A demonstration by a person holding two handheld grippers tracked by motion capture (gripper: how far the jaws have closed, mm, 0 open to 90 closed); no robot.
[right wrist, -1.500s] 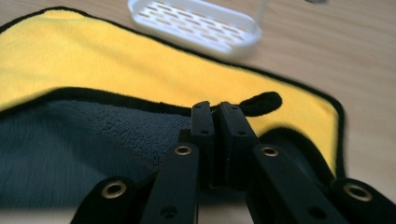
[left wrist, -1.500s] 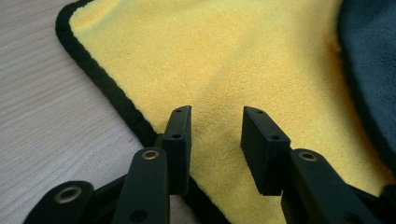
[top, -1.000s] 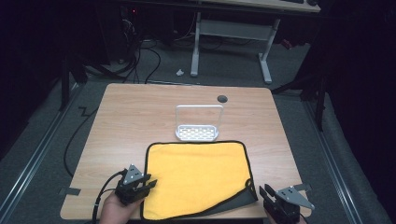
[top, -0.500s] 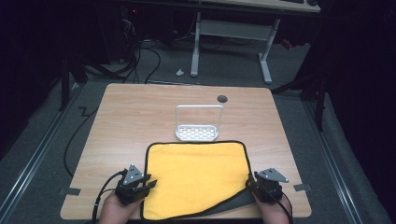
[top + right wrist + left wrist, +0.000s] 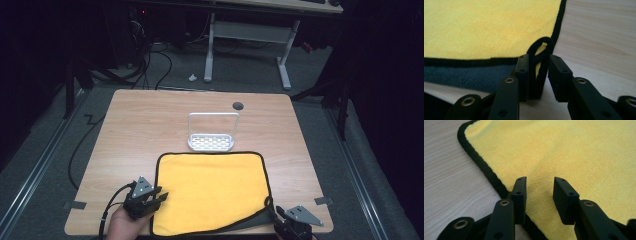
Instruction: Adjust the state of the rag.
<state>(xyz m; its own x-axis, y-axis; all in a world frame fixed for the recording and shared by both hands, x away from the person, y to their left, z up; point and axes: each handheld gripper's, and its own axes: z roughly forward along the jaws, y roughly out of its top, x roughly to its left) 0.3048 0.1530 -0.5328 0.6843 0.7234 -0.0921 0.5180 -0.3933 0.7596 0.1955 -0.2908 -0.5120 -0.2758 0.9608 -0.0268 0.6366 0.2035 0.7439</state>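
On the wooden tabletop [image 5: 150,125] a yellow microfibre cloth [image 5: 210,190] with black edging lies spread flat near the person's side, its near right corner turned over so that a dark grey underside shows along the near edge. At the cloth's near left corner the left gripper [image 5: 159,198] sits low, with its jaws parted over the yellow pile: in the left gripper view [image 5: 540,192] one jaw stands just inside the black hem and the other further in on the cloth, a plain gap of fabric between them and nothing pinched, so this gripper is released. The left hand [image 5: 122,225] holding it comes in from the bottom edge, with the gripper pointing forward and to the right towards the cloth. At the near right corner the right gripper [image 5: 276,220] reaches in from the bottom edge, its grey three-cornered plate uppermost. In the right gripper view [image 5: 537,75] the cloth's corner stands up as a small loop of black hem with yellow showing inside it, right between the two jaws; these jaws have just been opening, and the loop leans against the left jaw while a gap shows before the right jaw, so the corner is not clamped. Beyond the cloth, a white perforated rack [image 5: 211,135] with a wire handle stands near the tabletop's middle, just clear of the far hem.
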